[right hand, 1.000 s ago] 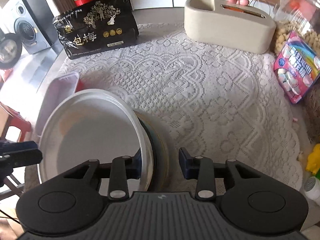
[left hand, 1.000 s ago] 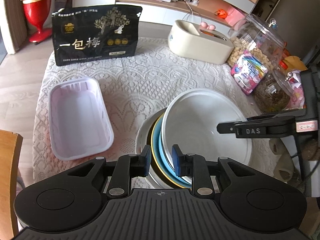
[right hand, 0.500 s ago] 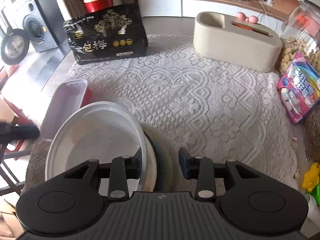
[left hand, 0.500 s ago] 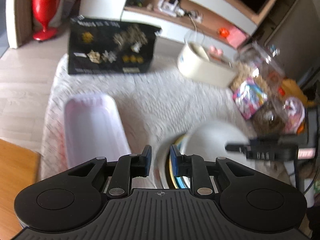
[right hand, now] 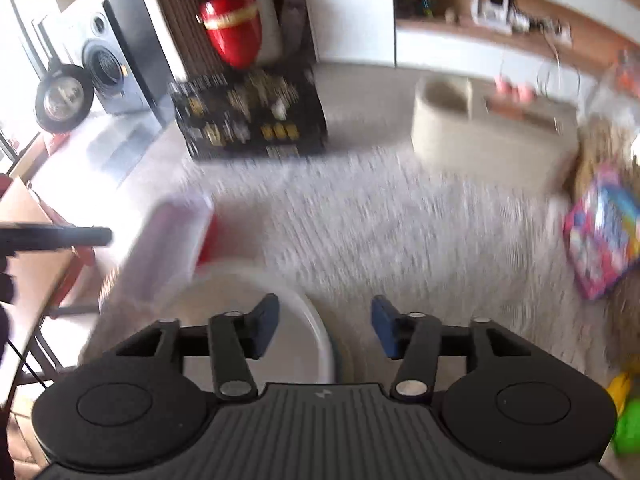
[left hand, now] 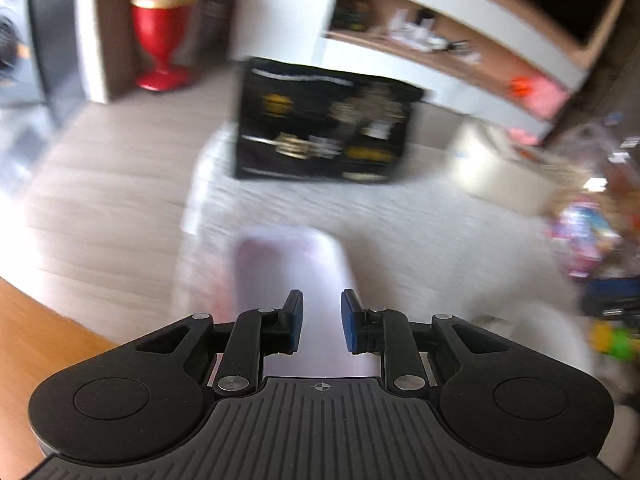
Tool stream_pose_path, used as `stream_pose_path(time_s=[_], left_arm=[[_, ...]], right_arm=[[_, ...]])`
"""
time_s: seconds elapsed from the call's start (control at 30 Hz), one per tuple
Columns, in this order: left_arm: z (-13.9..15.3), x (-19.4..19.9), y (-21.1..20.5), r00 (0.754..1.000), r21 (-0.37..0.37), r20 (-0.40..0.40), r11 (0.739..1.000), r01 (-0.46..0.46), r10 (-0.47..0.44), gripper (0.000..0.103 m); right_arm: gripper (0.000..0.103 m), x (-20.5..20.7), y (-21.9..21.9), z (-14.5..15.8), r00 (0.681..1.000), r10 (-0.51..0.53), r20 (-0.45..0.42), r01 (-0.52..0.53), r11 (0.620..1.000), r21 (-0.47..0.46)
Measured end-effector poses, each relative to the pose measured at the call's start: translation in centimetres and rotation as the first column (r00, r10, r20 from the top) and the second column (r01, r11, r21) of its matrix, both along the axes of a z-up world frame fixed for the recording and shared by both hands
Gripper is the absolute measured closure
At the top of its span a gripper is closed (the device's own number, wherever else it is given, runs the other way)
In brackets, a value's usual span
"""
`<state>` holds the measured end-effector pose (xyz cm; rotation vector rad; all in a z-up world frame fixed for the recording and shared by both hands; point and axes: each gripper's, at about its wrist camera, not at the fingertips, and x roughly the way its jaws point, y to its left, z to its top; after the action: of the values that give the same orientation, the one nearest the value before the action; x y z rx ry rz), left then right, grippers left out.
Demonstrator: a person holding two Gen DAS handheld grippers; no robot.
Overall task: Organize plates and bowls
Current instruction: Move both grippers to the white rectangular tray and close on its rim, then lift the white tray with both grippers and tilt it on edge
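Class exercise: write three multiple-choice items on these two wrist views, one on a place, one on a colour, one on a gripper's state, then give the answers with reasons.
1. In the right wrist view, where is the pale rectangular plastic tray relative to the round white bowl?
A. left and beyond
B. right
C. inside it

2. What colour is the tall glossy vase?
A. blue
B. red
C. green

3. How do the jaws of the right gripper stand?
A. shut on the bowl
B. shut on nothing
C. apart, holding nothing

Answers: 1 A, the tray lies up and left of the bowl. 2 B, its body is red with a gold band. 3 C, a wide gap shows and neither pad presses the rim.
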<state>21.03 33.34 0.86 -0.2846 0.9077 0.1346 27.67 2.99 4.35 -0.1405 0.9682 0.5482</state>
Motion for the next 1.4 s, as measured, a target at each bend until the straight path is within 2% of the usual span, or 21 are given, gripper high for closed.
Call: stream_pose_path(time_s=[0.07,0.13,0.27,0.4,0.47,0.5,0.53,0.67,0.8,0.87,0.93,1.0,1.13,1.2,1.4], left_arm=[[-1.1,1.5,1.7,0.999,0.009,-0.027,0.999,-0.044,0.045,0.08],[-2.4,2.3,2.5,0.997,0.013,-0.05,0.998,-0.058,0.058,0.08],[-5.0,3.2,2.5,0.994,0.064,-0.104,0.997,-0.035,0.041,0.08],[-7.0,4.0,2.4,0.986,0.109,-0.164,0.994,-0.006,0.024,0.08],[-7.7,4.2,2.5,0.982,0.105,-0.189,0.994,0.003,0.017,0.079],[-7.9,4.4,2.5,0.981,0.108,-0.193,0.994,0.007,0.015,0.079],[-8.1,4.4,2.5,0.981,0.112,-0.196,0.994,0.011,0.011,0.079],[-9.0,5.0,2.4,0.976,0.11,-0.217,0.993,0.033,-0.008,0.078],[-9.8,5.3,2.6,0.968,0.05,-0.249,0.998,0.029,-0.016,0.079],[-10.1,5.4,2.4,0.967,0.014,-0.254,0.999,0.036,-0.031,0.079],[-10.3,5.4,1.9,0.963,0.007,-0.265,0.999,0.053,-0.049,0.082],[-10.3,5.2,1.6,0.963,0.011,-0.266,0.998,0.059,-0.054,0.082],[-8.9,4.5,2.1,0.97,-0.05,-0.237,0.998,0.033,-0.044,0.082],[-7.2,4.0,2.3,0.981,-0.065,-0.19,0.998,0.017,-0.029,0.082],[-0.6,1.0,1.0,1.0,-0.017,-0.001,1.0,0.011,-0.011,0.082]], right_arm=[[0.046,0.9,2.7,0.8,1.0,0.014,-0.003,-0.014,1.0,-0.007],[0.04,2.1,6.4,0.4,0.998,0.036,-0.054,-0.037,0.999,-0.018],[0.04,4.4,13.6,-2.6,0.983,0.044,-0.18,-0.055,0.997,-0.058],[0.041,5.3,19.3,-5.9,0.977,0.047,-0.208,-0.078,0.987,-0.142],[0.047,5.6,20.6,-7.7,0.971,0.011,-0.238,-0.055,0.982,-0.179],[0.055,5.8,20.8,-8.4,0.964,-0.001,-0.267,-0.051,0.981,-0.187],[0.058,6.0,21.1,-9.2,0.955,-0.008,-0.298,-0.051,0.98,-0.19],[0.059,6.1,21.5,-11.4,0.939,-0.033,-0.342,-0.044,0.975,-0.216],[0.063,6.5,21.9,-12.6,0.926,-0.055,-0.374,-0.03,0.975,-0.218],[0.068,6.6,22.1,-13.1,0.92,-0.062,-0.386,-0.031,0.973,-0.229],[0.081,6.7,22.5,-13.5,0.918,-0.058,-0.393,-0.042,0.97,-0.24],[0.082,6.4,22.6,-13.5,0.924,-0.051,-0.38,-0.049,0.967,-0.25],[0.082,5.9,21.7,-12.5,0.926,-0.046,-0.376,-0.042,0.974,-0.222],[0.082,5.3,21.4,-11.4,0.939,-0.036,-0.343,-0.041,0.976,-0.214],[0.082,2.7,19.7,-5.8,0.969,0.006,-0.247,-0.042,0.989,-0.141]])
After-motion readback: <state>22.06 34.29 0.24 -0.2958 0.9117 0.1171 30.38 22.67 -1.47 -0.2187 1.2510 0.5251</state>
